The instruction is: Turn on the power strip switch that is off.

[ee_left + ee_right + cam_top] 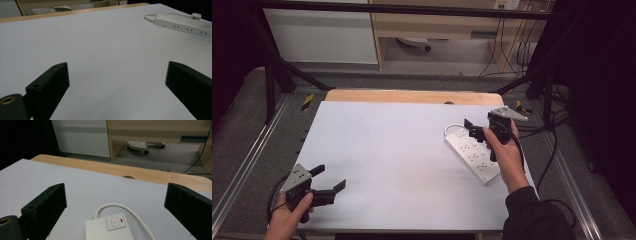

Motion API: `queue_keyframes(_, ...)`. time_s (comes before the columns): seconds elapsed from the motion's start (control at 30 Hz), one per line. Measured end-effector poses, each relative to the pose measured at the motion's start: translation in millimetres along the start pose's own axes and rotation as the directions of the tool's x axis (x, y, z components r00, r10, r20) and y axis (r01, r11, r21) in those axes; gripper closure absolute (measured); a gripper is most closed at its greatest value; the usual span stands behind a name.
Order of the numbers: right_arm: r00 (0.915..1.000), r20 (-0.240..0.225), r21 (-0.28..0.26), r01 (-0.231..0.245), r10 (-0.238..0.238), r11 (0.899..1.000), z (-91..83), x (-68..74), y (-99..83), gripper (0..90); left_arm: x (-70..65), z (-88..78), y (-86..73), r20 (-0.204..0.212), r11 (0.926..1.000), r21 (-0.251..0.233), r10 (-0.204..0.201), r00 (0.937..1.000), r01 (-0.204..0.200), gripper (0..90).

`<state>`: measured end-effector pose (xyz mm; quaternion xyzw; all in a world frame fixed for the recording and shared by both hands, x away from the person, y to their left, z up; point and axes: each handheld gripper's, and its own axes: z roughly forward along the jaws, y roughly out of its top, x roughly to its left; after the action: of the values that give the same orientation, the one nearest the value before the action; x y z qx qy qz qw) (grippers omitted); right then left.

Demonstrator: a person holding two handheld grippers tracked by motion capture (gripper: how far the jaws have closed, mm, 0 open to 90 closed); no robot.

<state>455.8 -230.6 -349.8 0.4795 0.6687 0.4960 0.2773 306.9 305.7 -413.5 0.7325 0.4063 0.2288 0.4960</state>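
A white power strip (pixel 472 155) lies slantwise on the right half of the white table (pixel 387 150), its white cord (pixel 130 210) looping off the far end. My right gripper (pixel 472 131) hovers just over that far end, jaws wide open. The strip's switch end (pixel 113 225), with its push button and small red mark, lies below and between them, untouched. My left gripper (pixel 331 178) rests at the near left corner of the table, open with nothing between its jaws. In the left gripper view the strip (pixel 185 25) lies far off at the upper right.
A wooden strip (pixel 412 96) runs along the table's far edge. Beyond it stand a white cabinet (pixel 322 35) and a wooden desk (pixel 437 25). Black frame bars (pixel 272 85) flank the table, and cables (pixel 552 150) trail down its right side.
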Motion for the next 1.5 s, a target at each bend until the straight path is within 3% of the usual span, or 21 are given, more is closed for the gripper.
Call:
queue_keyframes(0.33, 0.9999, -0.012, -0.048, 0.002, -0.002, 0.999, -23.2, -5.5, 3.6, 6.4, 0.6, -1.4, -0.6, -0.005, 0.9999, -0.002, -0.012, 0.9999, 0.012, 5.3)
queue_keyframes(0.5, 0.9993, -0.019, -0.062, 0.032, -0.033, 0.998, -39.1, -8.5, 3.3, 6.4, 1.0, -2.4, -1.4, -0.008, 0.9998, -0.002, -0.018, 0.9998, 0.018, 5.3)
queue_keyframes(0.7, 0.9980, -0.010, -0.065, 0.061, -0.062, 0.996, -54.8, -13.4, -2.6, 6.6, 0.0, -2.9, -1.5, -0.003, 0.9999, -0.002, -0.010, 0.9999, 0.010, 5.3)
queue_keyframes(0.93, 0.9983, -0.015, -0.111, 0.054, -0.056, 0.992, -74.6, -17.3, -7.2, 6.7, 1.3, -4.3, -2.2, -0.005, 0.9998, -0.007, -0.016, 0.9999, 0.016, 5.3)
queue_keyframes(1.5, 0.9972, -0.019, -0.138, 0.070, -0.073, 0.988, -106.8, -25.5, -32.7, 7.3, 1.4, -4.4, -2.4, -0.005, 0.9998, -0.012, -0.019, 0.9998, 0.019, 5.3)
